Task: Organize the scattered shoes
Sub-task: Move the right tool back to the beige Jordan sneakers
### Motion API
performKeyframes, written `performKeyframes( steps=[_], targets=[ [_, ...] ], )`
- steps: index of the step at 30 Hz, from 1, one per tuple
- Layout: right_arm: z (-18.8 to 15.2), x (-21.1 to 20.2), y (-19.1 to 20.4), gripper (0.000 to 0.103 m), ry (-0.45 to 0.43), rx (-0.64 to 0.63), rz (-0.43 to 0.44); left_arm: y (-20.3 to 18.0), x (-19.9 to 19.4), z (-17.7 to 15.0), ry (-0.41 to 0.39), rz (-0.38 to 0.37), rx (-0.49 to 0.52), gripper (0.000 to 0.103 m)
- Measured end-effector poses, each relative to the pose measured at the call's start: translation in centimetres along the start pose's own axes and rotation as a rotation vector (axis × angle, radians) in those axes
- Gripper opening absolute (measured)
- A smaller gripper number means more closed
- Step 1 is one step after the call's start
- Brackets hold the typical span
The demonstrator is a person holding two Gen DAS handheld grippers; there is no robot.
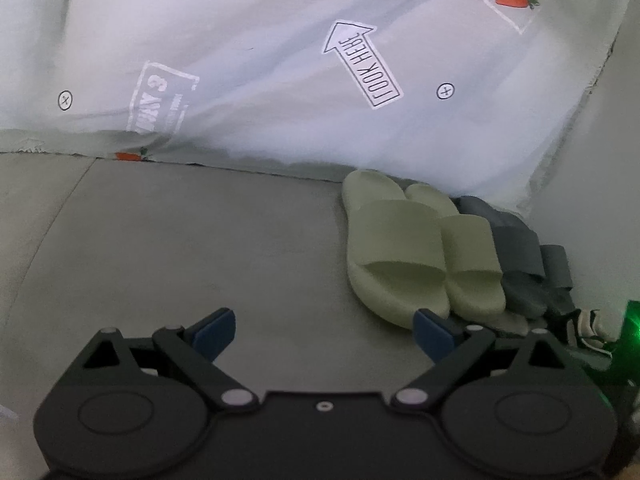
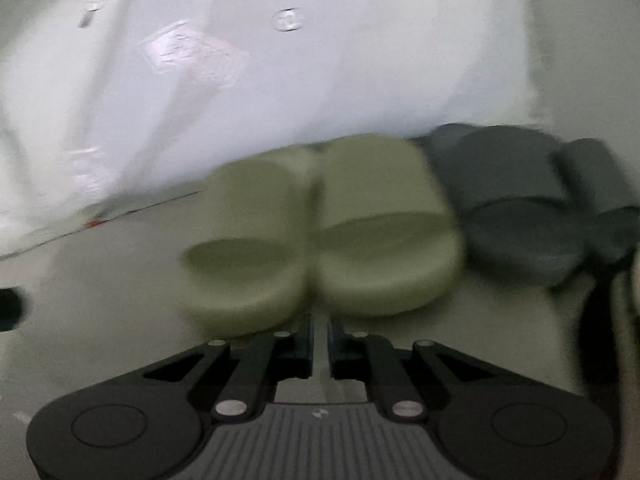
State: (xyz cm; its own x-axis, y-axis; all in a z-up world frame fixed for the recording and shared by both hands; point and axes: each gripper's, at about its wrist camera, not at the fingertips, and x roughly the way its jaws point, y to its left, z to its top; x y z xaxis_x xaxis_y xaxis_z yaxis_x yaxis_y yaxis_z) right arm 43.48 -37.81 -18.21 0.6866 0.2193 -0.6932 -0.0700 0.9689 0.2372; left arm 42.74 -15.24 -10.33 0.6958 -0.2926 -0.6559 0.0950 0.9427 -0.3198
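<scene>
Green foam slides (image 1: 416, 252) are sitting as a tidy pair on the grey floor (image 1: 180, 240), toes pointing toward the cameras, heels tucked against the hanging printed bedsheet (image 1: 280, 80). At their 3 o'clock, touching them, a pair of grey slides (image 1: 520, 256) is lining up in the same direction, and past those, at the 4 o'clock edge of the left wrist view, a dark striped shoe (image 1: 592, 332) is showing only in part.

The left gripper (image 1: 324, 334) is hovering low over bare floor with its blue-padded fingers (image 1: 214, 332) spread wide and carrying nothing; the green pair is lying at its 1 o'clock. The right gripper (image 2: 319, 344) is pointing straight at the seam between the two green slides (image 2: 320, 232), its fingers drawn nearly together with only a thin slit between them, and nothing is visibly clamped there. That view is smeared by motion, so whether the tips are touching the toes is hard to tell.

Judging from the row, most of the sorting looks done, and the striped shoe at the far end probably needs attention next. The risk lies in the right gripper: it is sitting so close to the green toes that a careless swing toward 3 o'clock could be shoving the pair askew or knocking the grey slides out of line. The light foam would be sliding easily on this smooth floor.
</scene>
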Motion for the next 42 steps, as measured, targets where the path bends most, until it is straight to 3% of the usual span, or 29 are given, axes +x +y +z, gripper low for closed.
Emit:
performKeyframes(
  steps=[2,8,13,16,18,20,21,23,25,30,34,38,42],
  targets=[
    [-0.4,1.1,1.5,0.01,0.024,-0.015,0.05,0.2,0.0,0.0,0.003,0.003,-0.006,0.096],
    [1.1,3.7,1.5,0.008,0.028,0.046,0.056,0.2,-0.8,0.0,-0.018,0.007,0.002,0.096],
    [0.4,1.0,1.6,0.013,0.004,0.037,0.035,0.5,-2.3,0.1,-0.05,0.015,-0.011,0.096],
    [-0.3,-2.2,2.1,0.027,-0.047,0.055,0.032,0.4,-4.5,0.0,-0.093,0.007,-0.002,0.096],
    [-0.7,-4.1,2.8,0.043,-0.08,0.047,0.016,0.2,-6.5,-0.3,-0.132,0.0,0.004,0.096],
    [-1.7,-7.1,4.0,0.065,-0.131,0.036,-0.023,0.1,-8.6,-0.8,-0.164,-0.006,0.003,0.096],
    [-2.1,-8.4,4.4,0.069,-0.155,0.034,-0.025,0.1,-9.1,-0.9,-0.172,-0.006,0.001,0.096],
    [-3.1,-10.8,5.4,0.089,-0.201,0.03,-0.021,0.0,-11.5,-2.1,-0.215,-0.006,-0.01,0.096],
    [-4.6,-13.7,6.5,0.101,-0.287,0.025,-0.034,-0.1,-13.9,-3.7,-0.271,0.012,-0.015,0.096],
    [-7.5,-19.0,8.9,0.103,-0.388,-0.037,-0.047,0.7,-18.9,-7.5,-0.371,0.064,-0.053,0.097],
    [-8.6,-19.9,11.6,0.103,-0.378,-0.107,-0.072,2.5,-23.5,-9.6,-0.44,0.141,-0.087,0.097],
    [-9.5,-20.2,14.5,0.103,-0.359,-0.114,-0.036,4.8,-27.4,-11.5,-0.482,0.216,-0.13,0.097],
    [-11.1,-19.8,20.0,0.103,-0.337,-0.169,0.013,9.3,-31.1,-13.4,-0.508,0.281,-0.148,0.098]
  ],
)
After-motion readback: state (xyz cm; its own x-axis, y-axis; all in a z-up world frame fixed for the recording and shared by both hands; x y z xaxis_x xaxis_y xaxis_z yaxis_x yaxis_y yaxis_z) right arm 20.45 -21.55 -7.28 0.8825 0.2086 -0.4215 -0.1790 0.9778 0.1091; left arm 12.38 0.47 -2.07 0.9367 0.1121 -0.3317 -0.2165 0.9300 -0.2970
